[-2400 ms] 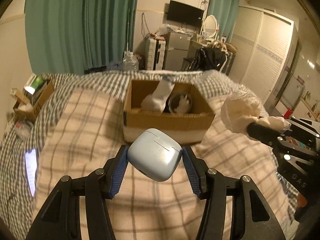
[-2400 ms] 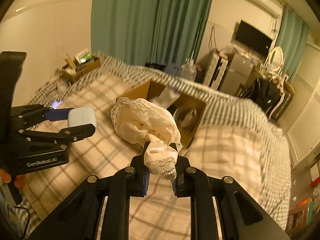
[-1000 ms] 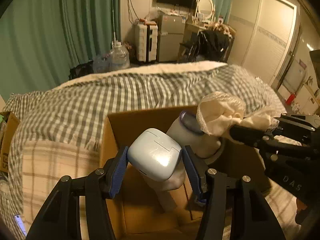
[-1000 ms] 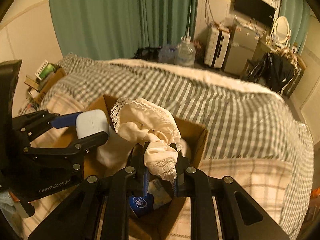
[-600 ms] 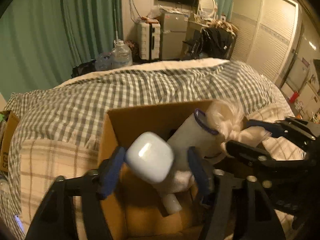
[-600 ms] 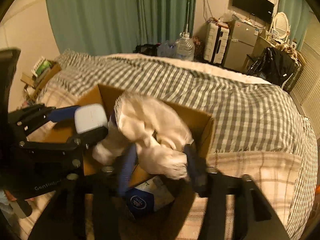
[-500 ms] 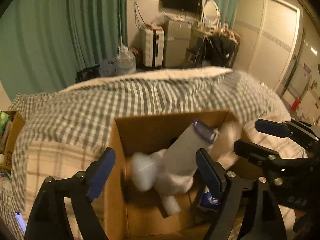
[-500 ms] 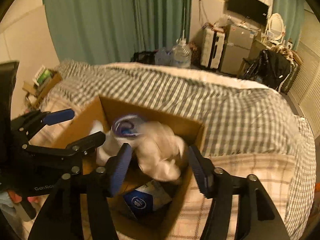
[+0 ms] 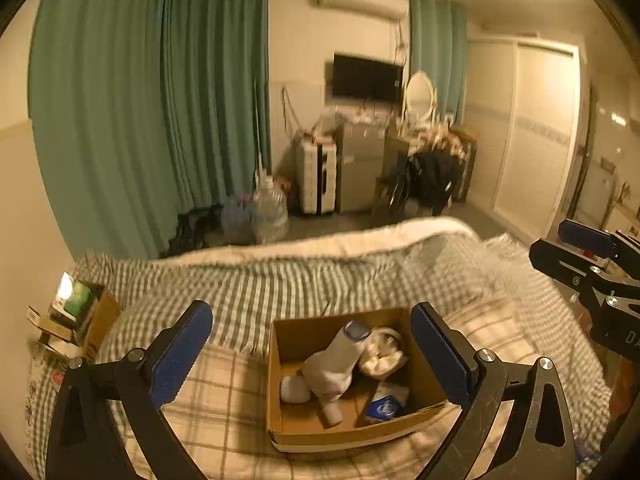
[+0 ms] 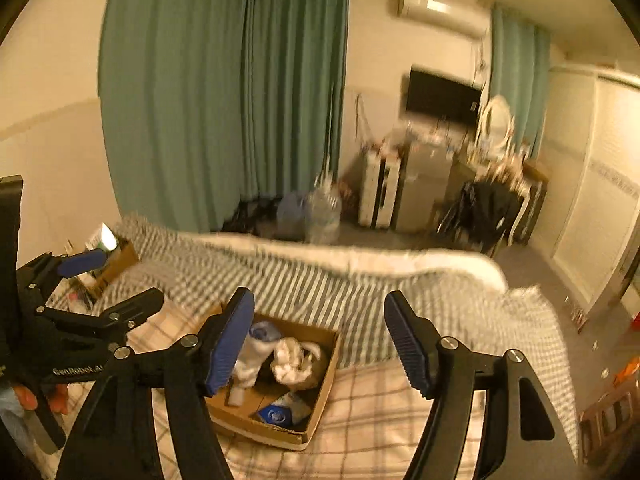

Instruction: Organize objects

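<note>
While both the left claw (image 9: 310, 354) and right claw (image 10: 320, 342) hang spread and empty, the cardboard box (image 9: 352, 438) sits on the bed (image 9: 208, 408) below and ahead, seemingly nearer the left.

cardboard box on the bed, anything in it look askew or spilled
Nothing spilled. The white bottle leans tilted across the box rather than standing, with the earbud case by its base and the cream cloth bunched beside it. Everything sits inside the walls. Both grippers are open and empty.

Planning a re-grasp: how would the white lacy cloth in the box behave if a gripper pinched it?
The cloth lies crumpled in the cardboard box, so it is likely floppy and would sag from a pinch. It looks thin, so probably light. It rests against the white bottle and may nudge it.
</note>
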`<state>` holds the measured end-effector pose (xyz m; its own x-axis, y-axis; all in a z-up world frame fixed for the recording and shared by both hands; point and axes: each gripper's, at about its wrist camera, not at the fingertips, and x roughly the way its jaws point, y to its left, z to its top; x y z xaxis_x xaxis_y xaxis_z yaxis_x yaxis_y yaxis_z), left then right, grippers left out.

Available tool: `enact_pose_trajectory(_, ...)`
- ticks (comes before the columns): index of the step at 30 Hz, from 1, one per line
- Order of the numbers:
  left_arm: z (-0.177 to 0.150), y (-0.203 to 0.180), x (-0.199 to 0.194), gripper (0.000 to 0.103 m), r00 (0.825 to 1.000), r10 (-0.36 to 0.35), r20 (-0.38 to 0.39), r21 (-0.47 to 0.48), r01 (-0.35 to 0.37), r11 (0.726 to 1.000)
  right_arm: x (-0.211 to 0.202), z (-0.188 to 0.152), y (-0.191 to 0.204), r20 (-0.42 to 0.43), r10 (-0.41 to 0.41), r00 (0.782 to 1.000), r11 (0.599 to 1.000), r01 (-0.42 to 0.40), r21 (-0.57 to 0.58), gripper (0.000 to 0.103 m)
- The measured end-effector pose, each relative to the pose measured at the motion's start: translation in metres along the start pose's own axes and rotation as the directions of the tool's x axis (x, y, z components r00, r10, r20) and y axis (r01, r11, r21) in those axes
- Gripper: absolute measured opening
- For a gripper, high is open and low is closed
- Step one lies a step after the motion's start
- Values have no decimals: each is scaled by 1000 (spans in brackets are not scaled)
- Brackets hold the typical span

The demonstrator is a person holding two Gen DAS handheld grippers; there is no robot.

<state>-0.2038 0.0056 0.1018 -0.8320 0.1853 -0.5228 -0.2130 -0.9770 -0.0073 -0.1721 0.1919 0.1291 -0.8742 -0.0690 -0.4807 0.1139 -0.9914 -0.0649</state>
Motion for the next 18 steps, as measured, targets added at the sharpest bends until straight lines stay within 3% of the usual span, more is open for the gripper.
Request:
enact_pose_trajectory(6,10,-7,-67,103,993,-3,119,25,0,1000,-79,11,5,137,-9,990,1000,10,-9,80)
enact_pose_trajectory(8,8,-9,-84,103,989,-7,151,24,4,1000,-99,8,8,165,-29,986,999,31,-6,93)
enact_pose_trajectory(11,1,-9,-105,103,983,-25,184,16,22,1000,-120,-1,13,180,-43,983,999,45,-2,102)
enact_pose_trajectory(14,-6,-9,-120,103,976,-46,212,-4,48,999,-129,-14,11,183,-43,982,999,40,19,103)
enact_pose_trajectory(18,-20,-14,-135,103,964,-17,266,10,15,1000,-129,-38,10,158,-65,985,996,55,65,103)
